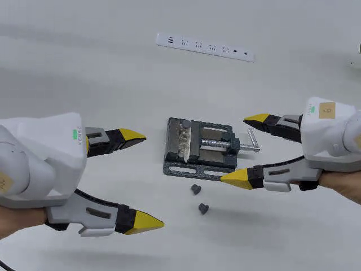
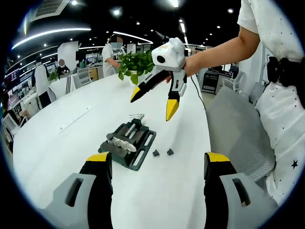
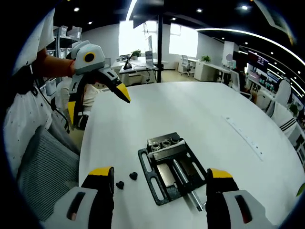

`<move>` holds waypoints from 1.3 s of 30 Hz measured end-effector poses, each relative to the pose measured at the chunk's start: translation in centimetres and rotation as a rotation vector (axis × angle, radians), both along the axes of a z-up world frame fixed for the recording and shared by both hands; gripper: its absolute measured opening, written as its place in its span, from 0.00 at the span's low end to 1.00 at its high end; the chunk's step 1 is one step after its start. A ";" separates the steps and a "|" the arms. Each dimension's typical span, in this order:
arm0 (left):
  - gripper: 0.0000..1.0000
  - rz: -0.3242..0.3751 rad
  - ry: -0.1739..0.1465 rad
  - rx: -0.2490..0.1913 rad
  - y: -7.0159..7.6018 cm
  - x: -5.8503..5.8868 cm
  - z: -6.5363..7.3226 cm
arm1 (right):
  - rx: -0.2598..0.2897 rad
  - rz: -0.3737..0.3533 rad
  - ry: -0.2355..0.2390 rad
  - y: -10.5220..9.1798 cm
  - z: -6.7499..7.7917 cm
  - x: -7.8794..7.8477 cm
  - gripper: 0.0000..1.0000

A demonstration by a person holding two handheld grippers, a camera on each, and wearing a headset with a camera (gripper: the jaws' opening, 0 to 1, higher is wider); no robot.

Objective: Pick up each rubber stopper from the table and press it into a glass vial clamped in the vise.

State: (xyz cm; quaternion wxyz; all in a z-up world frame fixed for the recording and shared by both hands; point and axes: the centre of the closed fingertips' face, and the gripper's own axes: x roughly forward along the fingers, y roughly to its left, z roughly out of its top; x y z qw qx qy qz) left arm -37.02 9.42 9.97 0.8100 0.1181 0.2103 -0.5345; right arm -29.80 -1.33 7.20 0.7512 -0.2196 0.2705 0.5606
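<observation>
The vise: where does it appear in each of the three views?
Head view: the vise is at the picture's centre.
Left gripper view: the vise is left of centre, above the left-hand jaw.
Right gripper view: the vise is low in the centre, between the jaws.
Shared landmark: two dark rubber stoppers lying beside it.

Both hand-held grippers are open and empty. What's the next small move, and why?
Probably lower the right hand-held gripper over the stopper closest to the vise. It is open and holds nothing, its lower tip hangs close to that stopper, and the stopper lies loose on the table, not yet pressed into a vial.
</observation>
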 end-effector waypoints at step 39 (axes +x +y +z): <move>0.28 -0.454 -0.123 0.296 -6.8 -0.6 -8.1 | 0.094 -0.088 0.007 -5.9 -1.0 -4.0 0.90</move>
